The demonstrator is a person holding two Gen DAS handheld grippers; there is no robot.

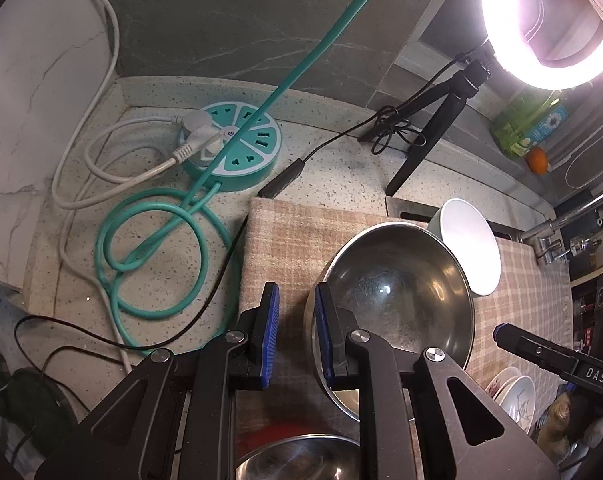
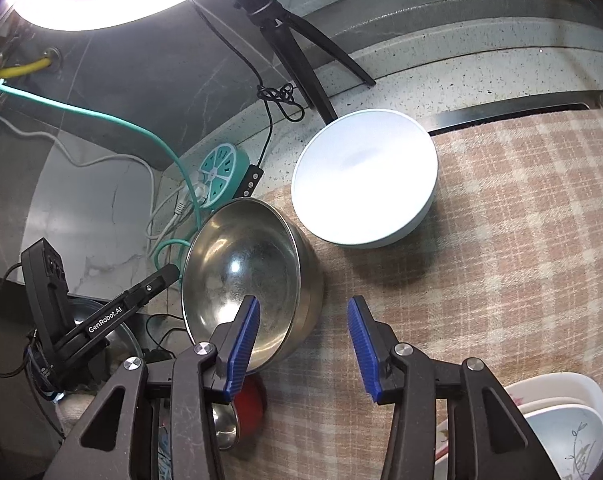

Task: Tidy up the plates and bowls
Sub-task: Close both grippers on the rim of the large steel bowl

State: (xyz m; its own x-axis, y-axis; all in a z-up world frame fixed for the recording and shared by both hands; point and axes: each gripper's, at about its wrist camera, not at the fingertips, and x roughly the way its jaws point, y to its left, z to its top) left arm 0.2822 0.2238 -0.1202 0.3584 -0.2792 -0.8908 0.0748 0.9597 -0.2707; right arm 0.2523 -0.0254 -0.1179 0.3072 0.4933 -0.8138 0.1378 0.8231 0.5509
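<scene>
A steel bowl (image 1: 397, 292) (image 2: 245, 272) sits tilted on the checked cloth (image 1: 293, 240) (image 2: 501, 240). In the left wrist view my left gripper (image 1: 297, 332) stands narrowly open at the bowl's left rim. The rim lies against the right pad and cloth shows in the gap. My right gripper (image 2: 303, 340) is open, with its left pad over the bowl's inside and the near wall between the jaws. No pad presses on the bowl. A white bowl (image 1: 469, 248) (image 2: 365, 176) lies tilted just behind the steel bowl.
A second steel bowl (image 1: 301, 456) (image 2: 221, 424) sits low beside something red. Flowered white dishes (image 1: 513, 396) (image 2: 561, 420) are stacked at the right. Behind stand a teal power strip (image 1: 233, 148) with looped cables, a ring light tripod (image 1: 433, 132) and a faucet (image 1: 561, 232).
</scene>
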